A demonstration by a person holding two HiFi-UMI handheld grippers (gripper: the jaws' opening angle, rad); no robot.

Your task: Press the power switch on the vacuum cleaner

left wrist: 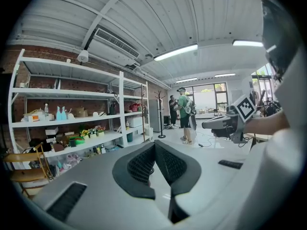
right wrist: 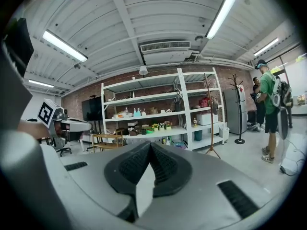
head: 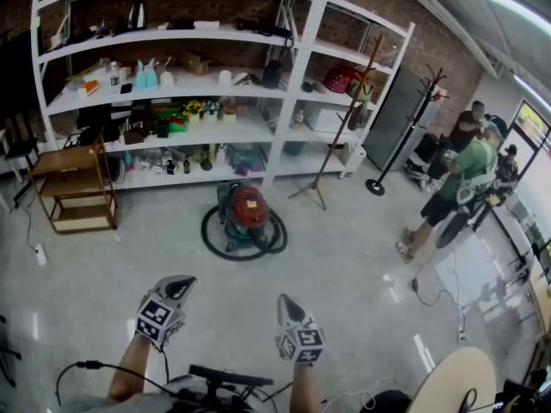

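A workshop with a brick wall, white shelves and a pale, glossy floor. The red vacuum sits on the floor before the shelves, black hose coiled round it — well apart from both grippers. The left gripper and right gripper hover low in the head view (side by side), jaws clenched on nothing. A person in green stands far right.

Grey left gripper and right gripper bear black-and-white marker cubes.
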